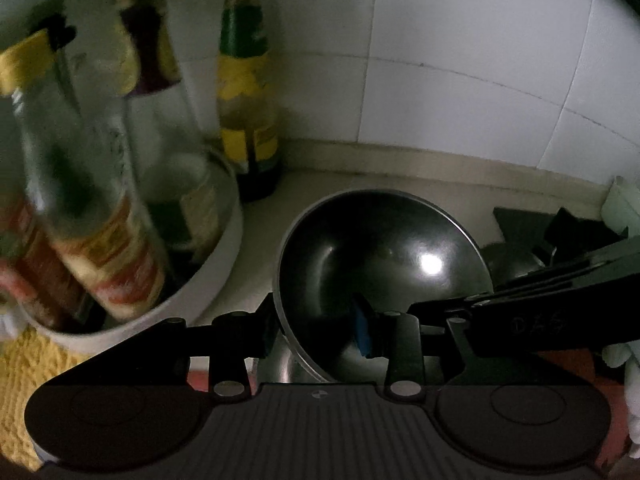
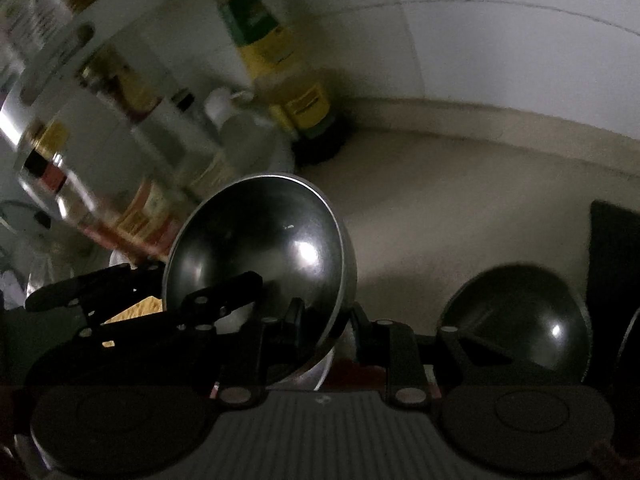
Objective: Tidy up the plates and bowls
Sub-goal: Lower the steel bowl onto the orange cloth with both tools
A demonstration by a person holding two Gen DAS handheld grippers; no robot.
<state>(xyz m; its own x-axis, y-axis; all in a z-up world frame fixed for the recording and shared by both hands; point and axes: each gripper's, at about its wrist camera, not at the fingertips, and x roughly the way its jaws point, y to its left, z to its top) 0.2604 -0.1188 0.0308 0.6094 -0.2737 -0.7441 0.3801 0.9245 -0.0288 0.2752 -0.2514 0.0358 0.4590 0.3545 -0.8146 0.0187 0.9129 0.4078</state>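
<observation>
A steel bowl (image 1: 380,248) is tilted up above the pale counter, and both grippers grip its rim. My left gripper (image 1: 320,332) is shut on the bowl's left rim, with one finger outside and the blue-padded finger (image 1: 362,330) inside. My right gripper (image 2: 326,332) is shut on the right rim of the same bowl (image 2: 260,236). The other gripper's arm crosses each view. A second steel bowl (image 2: 524,316) lies on the counter to the right and shows partly in the left wrist view (image 1: 512,260).
A white round tub (image 1: 212,272) of sauce bottles stands at the left on a yellow cloth (image 1: 24,372). A green-and-yellow bottle (image 1: 248,92) stands in the tiled corner. Dark objects (image 1: 552,228) lie at the right by the wall.
</observation>
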